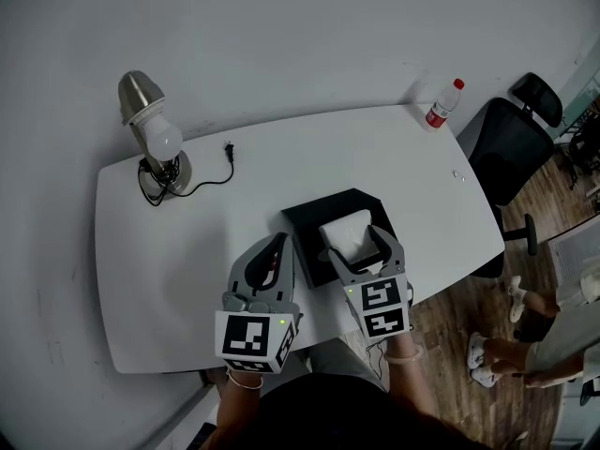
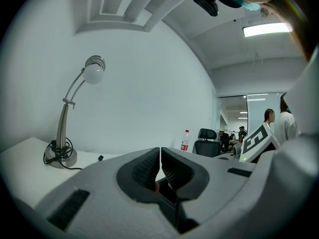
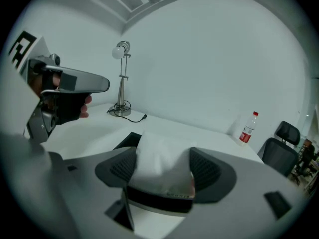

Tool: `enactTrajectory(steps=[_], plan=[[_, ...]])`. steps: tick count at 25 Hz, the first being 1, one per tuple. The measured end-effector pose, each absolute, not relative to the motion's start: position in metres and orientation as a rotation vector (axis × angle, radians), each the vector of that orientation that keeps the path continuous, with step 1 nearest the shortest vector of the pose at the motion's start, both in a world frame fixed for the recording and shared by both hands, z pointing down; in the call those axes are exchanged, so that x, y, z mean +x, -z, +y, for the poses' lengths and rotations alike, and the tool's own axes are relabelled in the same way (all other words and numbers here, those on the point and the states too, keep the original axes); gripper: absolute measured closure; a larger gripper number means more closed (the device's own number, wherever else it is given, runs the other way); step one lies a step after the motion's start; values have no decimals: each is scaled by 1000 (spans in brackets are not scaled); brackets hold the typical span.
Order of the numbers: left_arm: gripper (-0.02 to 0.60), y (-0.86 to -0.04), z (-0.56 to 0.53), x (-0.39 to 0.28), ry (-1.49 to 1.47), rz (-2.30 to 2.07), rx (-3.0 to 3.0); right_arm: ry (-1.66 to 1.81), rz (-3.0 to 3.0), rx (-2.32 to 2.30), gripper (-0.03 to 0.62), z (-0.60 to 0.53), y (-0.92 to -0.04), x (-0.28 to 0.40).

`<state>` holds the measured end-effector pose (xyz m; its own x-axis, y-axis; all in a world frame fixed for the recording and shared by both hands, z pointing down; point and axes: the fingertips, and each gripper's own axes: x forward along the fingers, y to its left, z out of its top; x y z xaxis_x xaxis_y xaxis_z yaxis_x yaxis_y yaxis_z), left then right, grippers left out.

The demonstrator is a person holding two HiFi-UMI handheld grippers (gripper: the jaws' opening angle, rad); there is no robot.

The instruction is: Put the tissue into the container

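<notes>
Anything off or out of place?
Nothing spilled or damaged. The plug of the lamp lies loose on the table; the bottle stands near its far right corner. Tissue is gripped in the right tool.

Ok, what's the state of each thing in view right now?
left gripper: jaws shut, nothing between them.
right gripper: jaws clamped on the tissue.
tissue: held over the container, not yet released.
container: open-topped, flat on the table.
lamp: upright, its plug lying loose on the table.
bottle: upright, cap on.
</notes>
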<state>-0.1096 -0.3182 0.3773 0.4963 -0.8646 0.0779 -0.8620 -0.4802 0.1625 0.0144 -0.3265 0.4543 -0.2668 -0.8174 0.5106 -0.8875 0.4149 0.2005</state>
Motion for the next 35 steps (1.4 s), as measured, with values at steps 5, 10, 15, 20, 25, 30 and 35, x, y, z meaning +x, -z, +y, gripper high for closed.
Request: enactTrajectory(steps=[5, 10, 15, 20, 25, 30, 35], plan=[[552, -384, -322, -106, 11, -1478, 2546, -208, -2110, 1410, 240, -329, -464, 14], [552, -388, -326, -105, 9, -1476, 2533, -250, -2086, 1380, 240, -330, -473, 14], [554, -393, -328, -106, 1, -1475, 2520, -284, -2061, 1349, 240, -331, -481, 15], [552, -396, -329, -105, -5, -1474, 2514, -311, -2042, 1316, 240, -332, -487, 15], [552, -398, -330, -105, -10, -1477, 2505, -343, -2009, 1278, 240, -332, -495, 14], [552, -399, -333, -104, -13, -1478, 2500, -346, -1949, 1194, 240, -333, -500, 14], [552, -398, -337, -104, -10, -1487, 2494, -370, -1902, 1150, 238, -332, -506, 13]])
